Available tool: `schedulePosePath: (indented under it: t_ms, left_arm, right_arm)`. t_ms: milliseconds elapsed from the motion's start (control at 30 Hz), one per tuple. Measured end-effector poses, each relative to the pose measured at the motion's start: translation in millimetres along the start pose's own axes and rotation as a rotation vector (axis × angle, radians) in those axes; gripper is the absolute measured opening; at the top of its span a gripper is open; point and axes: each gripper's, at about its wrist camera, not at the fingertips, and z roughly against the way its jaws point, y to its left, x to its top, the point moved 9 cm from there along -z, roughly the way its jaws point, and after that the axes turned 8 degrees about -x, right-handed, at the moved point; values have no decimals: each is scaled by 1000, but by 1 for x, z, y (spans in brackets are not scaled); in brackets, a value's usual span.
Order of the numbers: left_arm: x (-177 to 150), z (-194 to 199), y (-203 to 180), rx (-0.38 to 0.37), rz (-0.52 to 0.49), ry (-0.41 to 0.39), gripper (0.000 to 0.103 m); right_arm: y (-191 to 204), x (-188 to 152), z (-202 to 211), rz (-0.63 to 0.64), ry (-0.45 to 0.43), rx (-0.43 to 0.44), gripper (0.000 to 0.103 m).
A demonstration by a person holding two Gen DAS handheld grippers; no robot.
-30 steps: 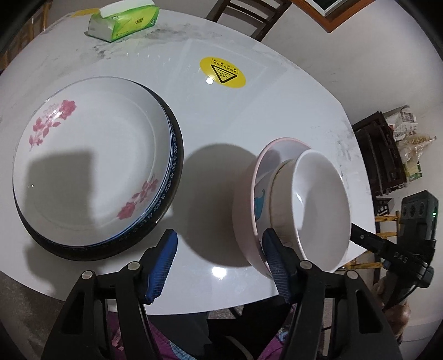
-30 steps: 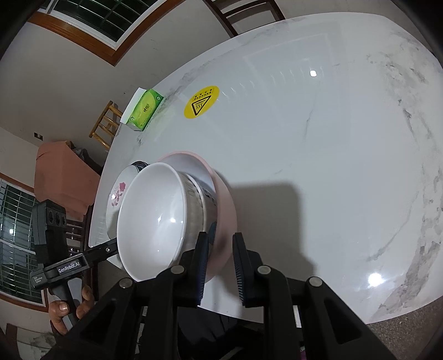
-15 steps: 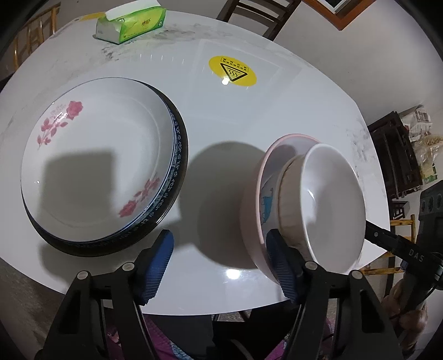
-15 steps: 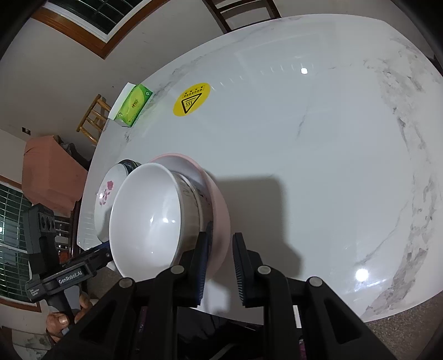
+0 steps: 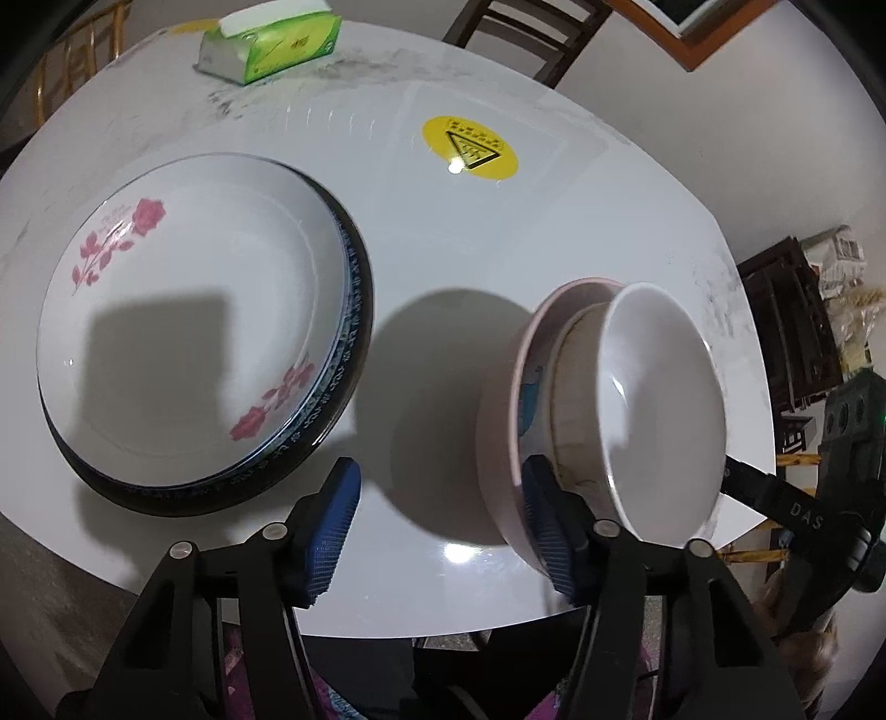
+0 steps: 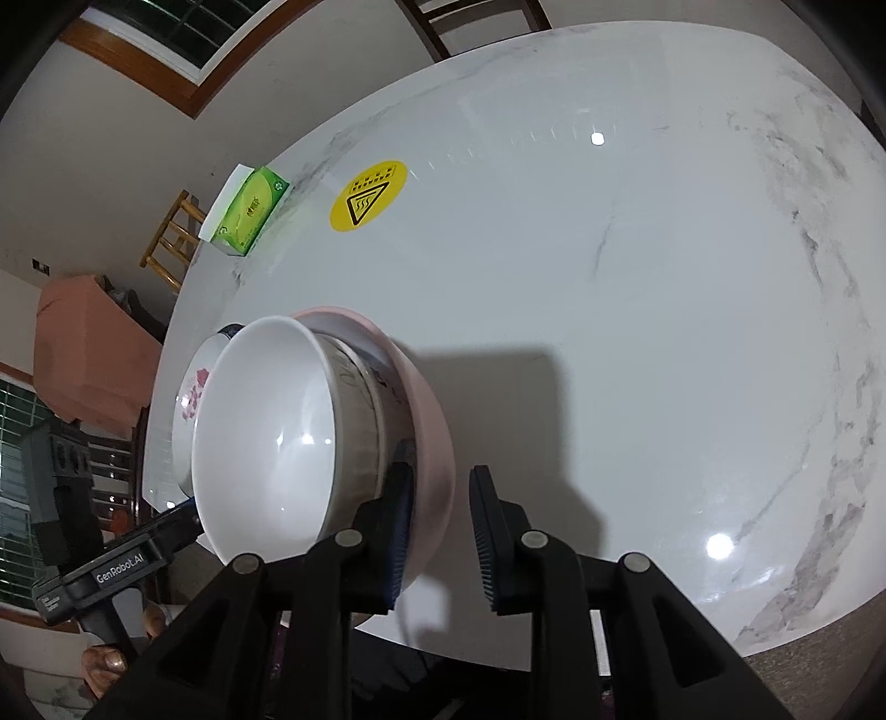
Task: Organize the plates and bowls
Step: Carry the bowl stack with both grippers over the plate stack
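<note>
Two bowls sit nested near the front edge of the white marble bench (image 5: pixel 498 232): a white bowl (image 5: pixel 664 404) inside a wider pink bowl (image 5: pixel 498 432). Both stand on the bench to the right of my stack of plates.

My right claw (image 6: pixel 441 476) straddles the near wall of the pink bowl (image 6: pixel 426 410). Its left pad is down inside, in the slot between that wall and the white bowl (image 6: pixel 266 432). Its right pad stands outside, clear of the wall with a gap showing. The jaws are opening, so the rim is between them but no longer pinched.

My left claw (image 5: pixel 437 476) hangs over the bare bench between the plates and the bowls. Its jaws are parted and easing inward, with nothing between them. Its right pad is just beside the outside of the pink bowl; I cannot tell whether it touches.

On the left, a white plate with pink flowers (image 5: pixel 183 332) lies on top of a dark blue-rimmed plate (image 5: pixel 354 332). Farther back are a round yellow warning sticker (image 5: pixel 470 147) on the bench top and a green tissue pack (image 5: pixel 271 41) at the far edge. A wooden chair (image 5: pixel 526 33) stands beyond the bench.
</note>
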Motion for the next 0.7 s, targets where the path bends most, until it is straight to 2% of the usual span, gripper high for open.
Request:
schedulePosePath:
  t_ms: [67,167,233,367,433,533,567,700]
  left_arm:
    - [1,-1,4,31,-4,-3,67]
    - [2,-1,4,10,4,-14,65]
    - [4,-2,2,-35,14,-23,54]
    - [3,3,-21,-65,-61,-50,12]
    - [3,3,-27,-31,-88,-76,11]
    - [5,2,-20,-102,-19,-78,11]
    - [5,2,-20,-103,-18,-73,11]
    - [4,3,-22,-57,-60,-87,11]
  right_arm:
    - [0,0,0,3,-2,2,23]
    - [0,-1,1,13,-2,3,23]
    - [1,-1,1,17,0,3,23]
    - [3,-2,1,39,-7,-7,23]
    - [2,-3,-1,30,7,13,23]
    - [-1,-3,-3,5,10,27,26]
    - [0,-2,-3,15,2,21,26]
    - [4,0,-1,66,-26,-8,26]
